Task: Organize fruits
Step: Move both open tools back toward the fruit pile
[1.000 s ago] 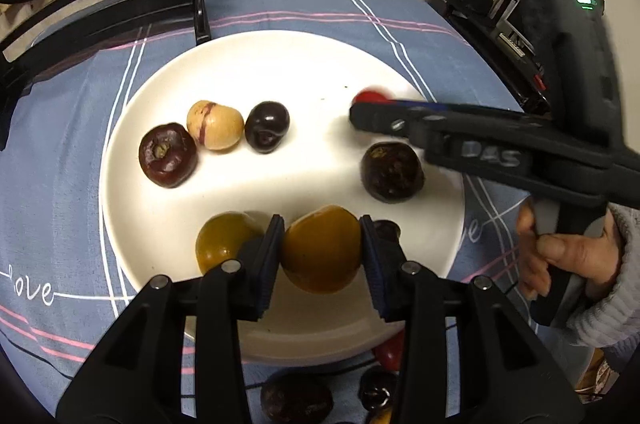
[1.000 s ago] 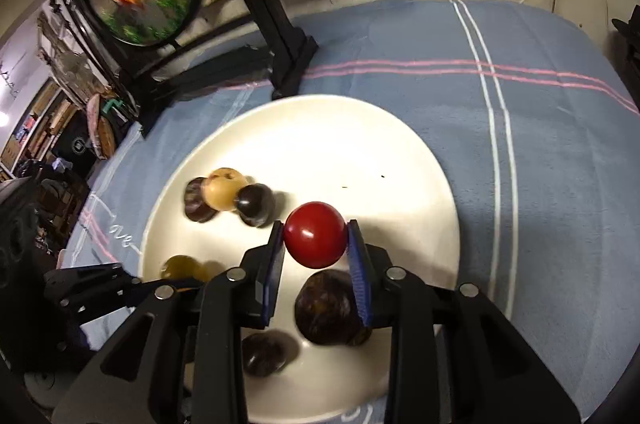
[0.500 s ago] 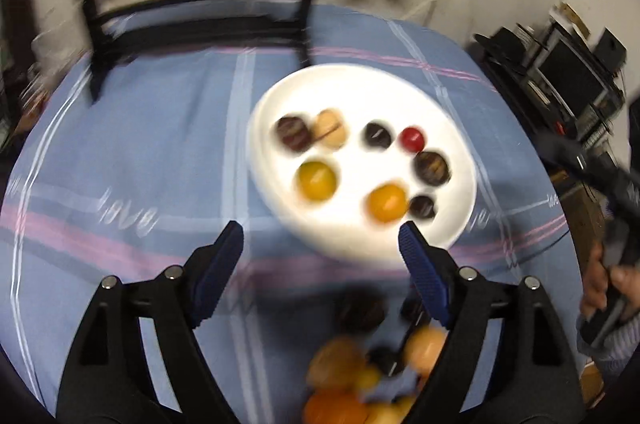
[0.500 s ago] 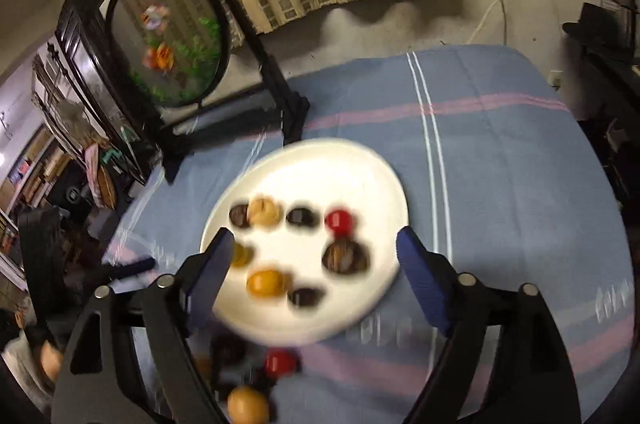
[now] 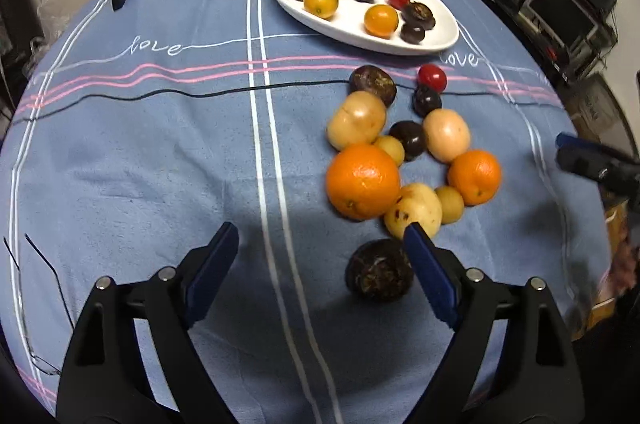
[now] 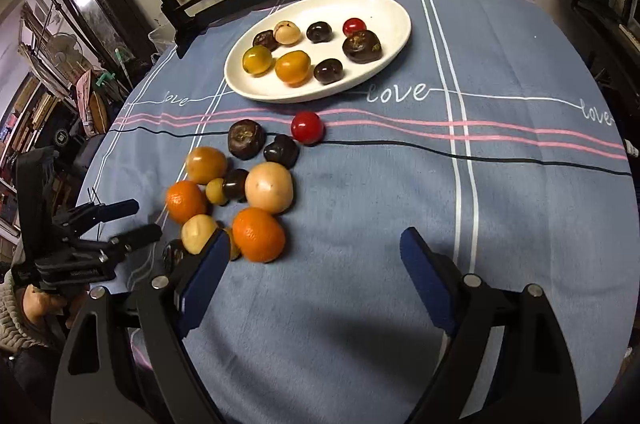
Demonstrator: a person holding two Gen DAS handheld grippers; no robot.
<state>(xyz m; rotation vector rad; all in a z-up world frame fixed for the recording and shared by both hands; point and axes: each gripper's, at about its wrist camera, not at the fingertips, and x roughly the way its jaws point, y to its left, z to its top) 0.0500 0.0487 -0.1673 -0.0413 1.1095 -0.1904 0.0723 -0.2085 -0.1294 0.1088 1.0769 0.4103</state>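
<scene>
A: Fruits?
B: Eight on the white plate [image 6: 394,6], well ahead of both tongs. Loose pile [image 5: 400,148] on the blue cloth [image 5: 160,164], nearer.
A: Tongs?
B: Left gripper [image 5: 320,260] and right gripper [image 6: 314,266] just opened wide; both empty, dark fruit [image 5: 379,276] just inside the left's right finger.

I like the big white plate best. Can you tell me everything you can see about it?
The white plate is oval, smooth and glossy like ceramic, with a shallow raised rim. It lies flat on the blue striped tablecloth, at the far side, just beyond the stitched word "love". Eight small fruits rest on it: two orange-yellow, one pale tan, one small red and four dark ones. Most of its far half is bare. The loose fruit pile on the cloth does not touch it, and neither tool is near it.
</scene>
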